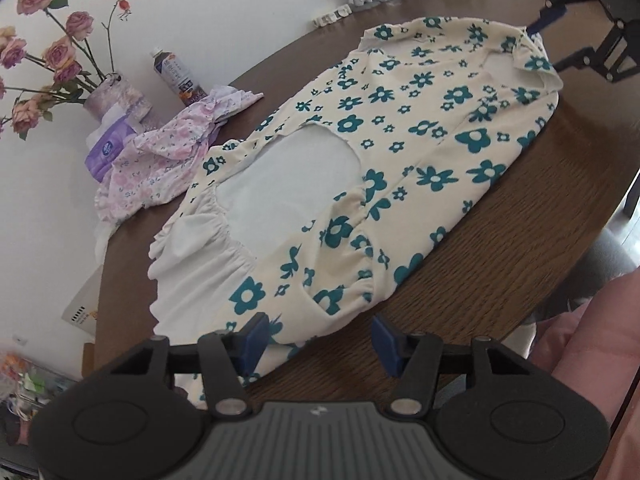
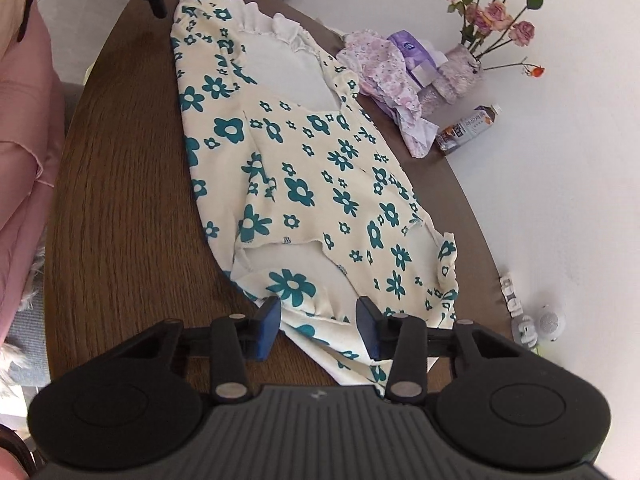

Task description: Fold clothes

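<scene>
A cream dress with teal flowers (image 1: pixel 400 152) lies spread flat along the brown worktop (image 1: pixel 520 240), its white lining showing at the open neck and at the far end. The left tool (image 1: pixel 318 338) sits at one end of it, blue pads wide apart with a corner of the fabric between them but nothing pinched. The right tool (image 2: pixel 318 322) stands at the opposite end, also spread open, straddling the hem edge without gripping it.

To my eye the fold is only about to start. It would go best if both tools closed on the fabric edge at the same moment, taking both layers together so the lining does not slip out, then lifted evenly and carried one end over to meet the other, keeping the cloth taut enough to avoid a crease in the middle.

Beyond the dress, a pink flowered garment (image 1: pixel 168 152) lies crumpled near the wall. A vase (image 1: pixel 116 98) holds dried pink roses (image 1: pixel 60 52), with a purple tissue pack (image 1: pixel 108 148) in front and a drink bottle (image 1: pixel 176 74) beside it.
</scene>
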`<state>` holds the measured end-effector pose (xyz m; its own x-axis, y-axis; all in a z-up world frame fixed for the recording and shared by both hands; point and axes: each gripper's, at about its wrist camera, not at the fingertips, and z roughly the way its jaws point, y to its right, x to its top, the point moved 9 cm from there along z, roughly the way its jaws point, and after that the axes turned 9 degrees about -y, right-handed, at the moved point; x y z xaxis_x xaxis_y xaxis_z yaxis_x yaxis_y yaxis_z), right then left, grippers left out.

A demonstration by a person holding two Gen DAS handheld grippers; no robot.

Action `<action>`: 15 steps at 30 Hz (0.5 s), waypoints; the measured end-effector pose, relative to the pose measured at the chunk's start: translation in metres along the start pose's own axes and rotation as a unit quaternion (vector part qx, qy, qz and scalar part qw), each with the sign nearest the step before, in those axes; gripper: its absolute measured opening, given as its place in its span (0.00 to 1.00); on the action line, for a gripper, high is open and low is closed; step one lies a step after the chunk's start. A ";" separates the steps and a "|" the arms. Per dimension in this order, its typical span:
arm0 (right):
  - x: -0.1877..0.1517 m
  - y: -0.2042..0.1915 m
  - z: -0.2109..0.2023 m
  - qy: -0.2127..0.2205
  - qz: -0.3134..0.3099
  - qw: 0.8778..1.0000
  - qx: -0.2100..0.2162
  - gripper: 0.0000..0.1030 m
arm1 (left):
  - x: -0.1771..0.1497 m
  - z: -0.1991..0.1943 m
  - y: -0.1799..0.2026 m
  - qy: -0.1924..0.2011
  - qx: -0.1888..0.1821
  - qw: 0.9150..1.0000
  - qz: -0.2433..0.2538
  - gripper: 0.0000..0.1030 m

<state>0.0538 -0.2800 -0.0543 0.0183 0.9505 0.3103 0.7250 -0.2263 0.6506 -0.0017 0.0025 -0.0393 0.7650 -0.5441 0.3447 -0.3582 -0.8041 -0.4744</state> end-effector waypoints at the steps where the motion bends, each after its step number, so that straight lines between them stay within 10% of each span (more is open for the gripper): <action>1: 0.000 -0.001 0.002 -0.004 -0.014 1.000 -0.005 0.40 | 0.000 0.003 -0.001 -0.004 0.004 1.000 0.005 0.54; 15: 0.007 -0.017 0.010 -0.012 -0.099 0.994 0.037 0.37 | 0.013 0.011 0.019 0.014 -0.008 0.996 0.092 0.36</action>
<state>0.0488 -0.2671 -0.0704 -0.1147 0.9797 0.1644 0.7645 -0.0187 0.6443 0.0075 -0.0173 -0.0529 0.6703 -0.6891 0.2752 -0.4994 -0.6932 -0.5197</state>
